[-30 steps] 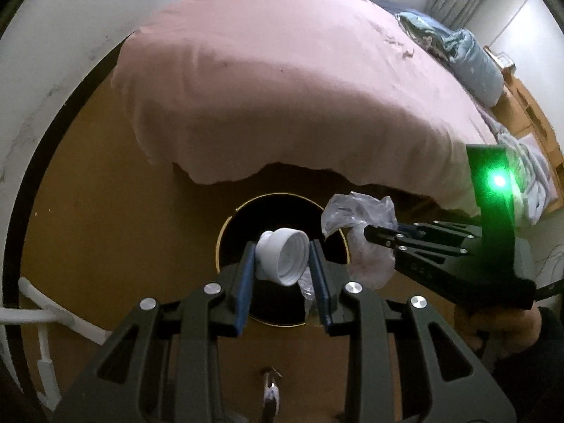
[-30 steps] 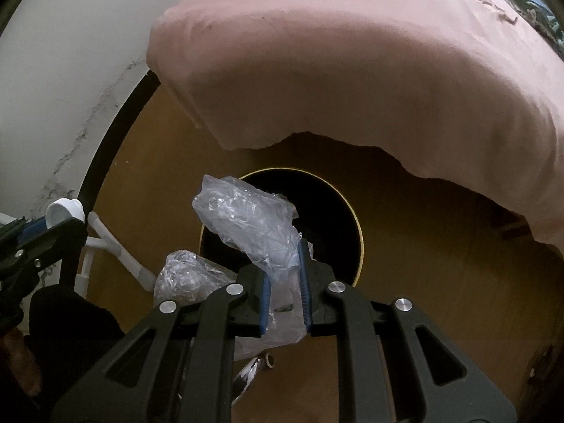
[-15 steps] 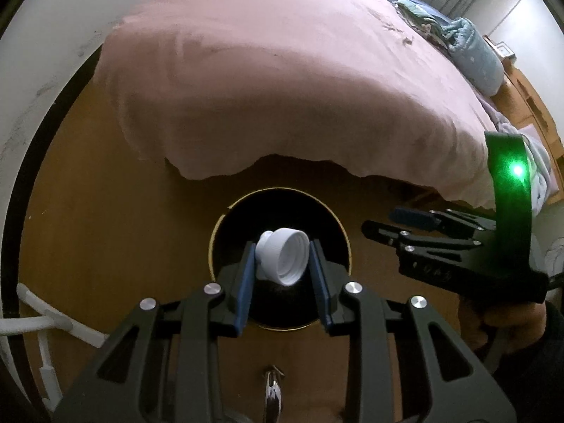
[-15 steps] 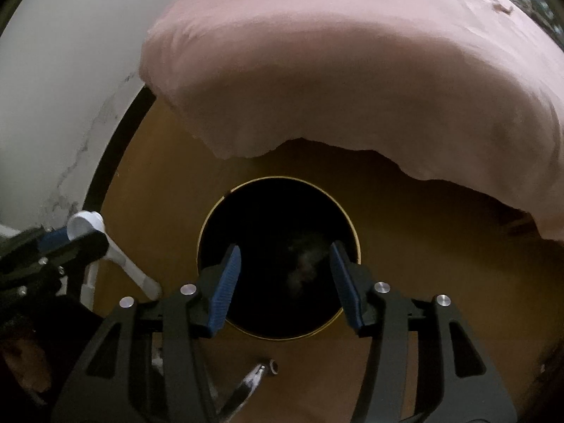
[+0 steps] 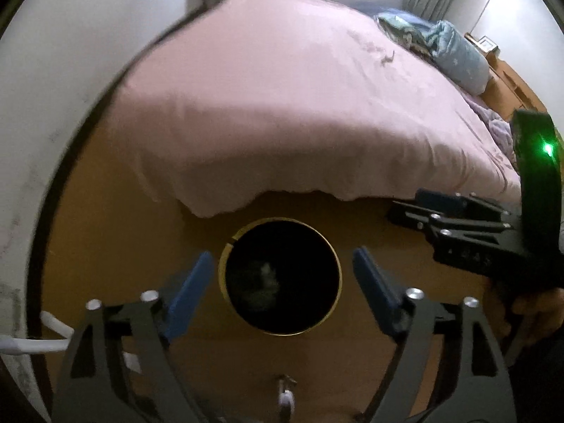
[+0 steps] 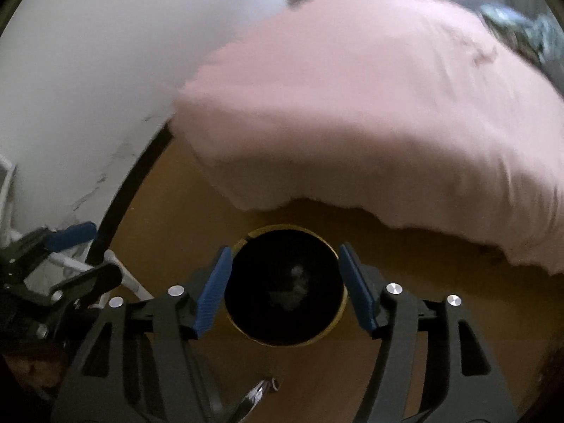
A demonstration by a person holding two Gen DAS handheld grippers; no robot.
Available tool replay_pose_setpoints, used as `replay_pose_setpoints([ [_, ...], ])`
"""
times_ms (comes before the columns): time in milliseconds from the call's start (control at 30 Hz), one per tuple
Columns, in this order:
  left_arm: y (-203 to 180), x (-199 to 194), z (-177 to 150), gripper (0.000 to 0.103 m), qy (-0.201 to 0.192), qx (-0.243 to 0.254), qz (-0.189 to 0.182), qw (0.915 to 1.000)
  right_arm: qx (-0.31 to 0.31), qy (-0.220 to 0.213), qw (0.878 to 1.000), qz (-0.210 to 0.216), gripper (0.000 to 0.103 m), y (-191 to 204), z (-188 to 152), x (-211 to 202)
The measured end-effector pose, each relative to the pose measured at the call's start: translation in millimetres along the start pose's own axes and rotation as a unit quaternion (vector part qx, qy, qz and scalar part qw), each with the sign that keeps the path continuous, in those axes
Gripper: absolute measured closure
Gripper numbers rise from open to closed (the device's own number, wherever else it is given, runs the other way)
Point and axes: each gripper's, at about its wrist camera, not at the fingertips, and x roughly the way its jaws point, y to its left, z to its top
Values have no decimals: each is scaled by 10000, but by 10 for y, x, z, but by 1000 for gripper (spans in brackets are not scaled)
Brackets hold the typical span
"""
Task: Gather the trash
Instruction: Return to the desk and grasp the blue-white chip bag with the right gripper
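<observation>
Left wrist view: my left gripper stands released, jaws spread wide and empty, directly above the round black bin with its thin gold rim; pale crumpled trash lies at the bottom of the bin, dim and blurred; my right gripper sits to the right, side-on, its jaws parted and carrying nothing. The trash looks like thin film or wrapper, so I judge it light, soft and crushable, slippery on flat faces; a pinch on a bunched fold would hold best.

Right wrist view: the right gripper is likewise released over the same bin, with the trash visible inside; the left gripper enters at the left edge, empty.

Surroundings: a brown wooden floor, smooth and bare near the bin; a bed under a pink cover overhanging just behind it; a white wall with a dark baseboard; white cables near the wall.
</observation>
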Motion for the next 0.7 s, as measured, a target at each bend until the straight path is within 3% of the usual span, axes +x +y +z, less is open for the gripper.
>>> replay_pose_setpoints([
  [133,253,-936,-162,7,-505,-123,436,9977,-699,-436,9956,437,33,728,204,-398],
  [200,450,-1443,-335,7,-716,-229,868,9934,-1090,-567,9891,811,31,1243,256,-567],
  [267,676,-1896,-559,7,-888,-418,1218,9877,-1509,-606,9786,1259,31,1787,240,-702],
  [367,1113,-2568,-1026,7,-1031,-904,1736,9752,-2181,-462,9534,2032,31,2683,99,-854],
  [467,1590,-3209,-1614,7,-1110,-1608,2364,9518,-2816,-235,9201,2714,31,3523,-159,-1022],
  [533,1884,-3618,-2062,7,-1115,-2106,2770,9309,-3303,-126,8886,3180,31,4101,-411,-1198],
  [567,2003,-3790,-2272,7,-1113,-2337,2960,9194,-3475,-90,8766,3328,31,4299,-497,-1262],
  [600,2132,-3985,-2533,7,-1097,-2624,3171,9047,-3823,-45,8517,3585,31,4625,-681,-1373],
  [700,2399,-4374,-3232,7,-1028,-3392,3514,8666,-4537,1,8028,3868,31,5281,-1140,-1618],
])
